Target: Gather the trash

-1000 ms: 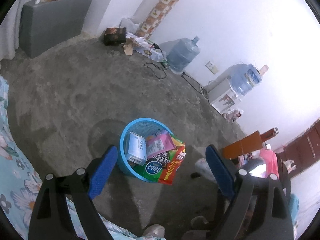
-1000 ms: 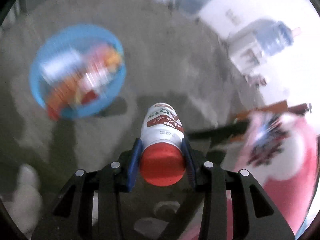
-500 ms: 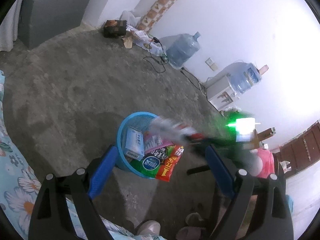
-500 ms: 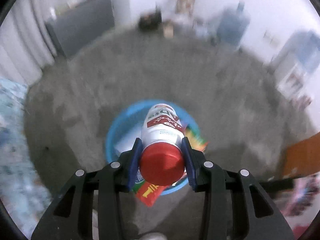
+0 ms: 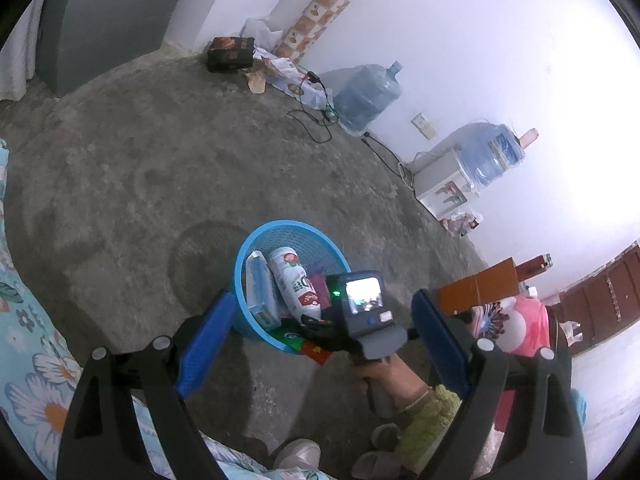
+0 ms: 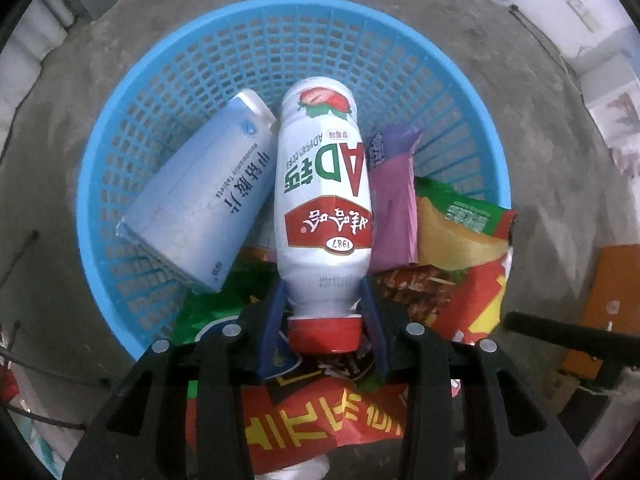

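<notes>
Two changes stand out against the frames of a second ago: the right gripper [image 6: 324, 316] has moved from above bare floor to inside the blue basket [image 6: 280, 24], and the white drink bottle [image 6: 324, 184] now lies among the trash there. Its fingers [image 6: 272, 320] are still clenched on the bottle's neck, just above the red cap [image 6: 324, 336].

Left to right in the right wrist view: a pale blue tablet box [image 6: 200, 196] leans against the basket's left wall, the bottle lies at centre touching the box, a purple wrapper [image 6: 392, 200] sits just beside it on the right, and green and red snack bags [image 6: 472, 256] spill over the near right rim.

The bottle's long axis runs near to far, cap toward the camera and base pointing at the far wall of the basket; printing reads upside down.

The left wrist view alone shows the setting: basket [image 5: 288, 228] on a grey concrete floor [image 5: 160, 152], the right gripper's body [image 5: 360, 308] with a lit screen reaching in from the near right, and water jugs [image 5: 368, 96] against the far wall. The left gripper [image 5: 320, 336] hangs well short of the basket, its blue fingers [image 5: 208, 332] spread wide and grasping nothing.
</notes>
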